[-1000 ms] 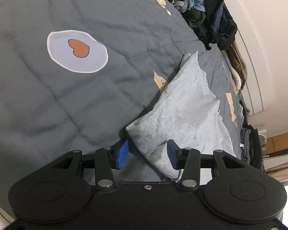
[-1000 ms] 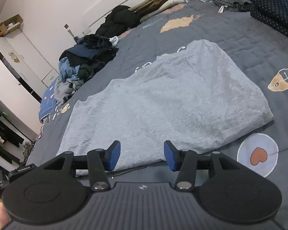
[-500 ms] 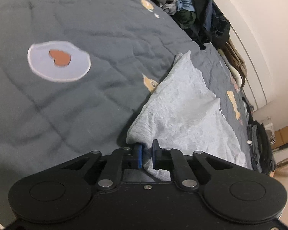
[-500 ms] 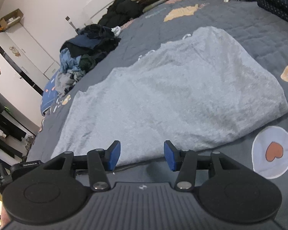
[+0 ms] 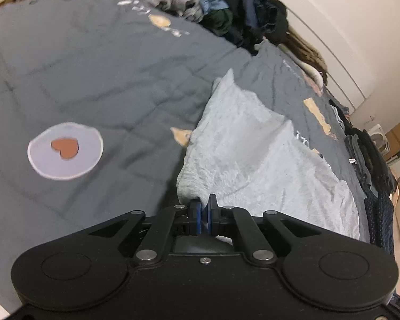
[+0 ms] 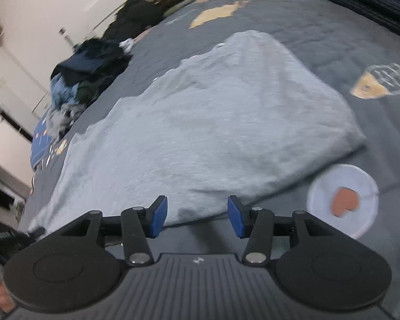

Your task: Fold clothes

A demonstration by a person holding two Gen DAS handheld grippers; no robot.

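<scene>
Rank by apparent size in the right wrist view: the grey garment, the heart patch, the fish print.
1. grey garment, largest by far.
2. heart patch and fish print: look about alike; the patch lies nearer the camera, so unranked.

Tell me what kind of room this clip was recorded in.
Most likely a bedroom. A light grey garment lies spread on a bed's dark grey quilt printed with hearts and fish, a pile of unfolded clothes sits at the far edge, and a white cupboard stands by the wall.
</scene>
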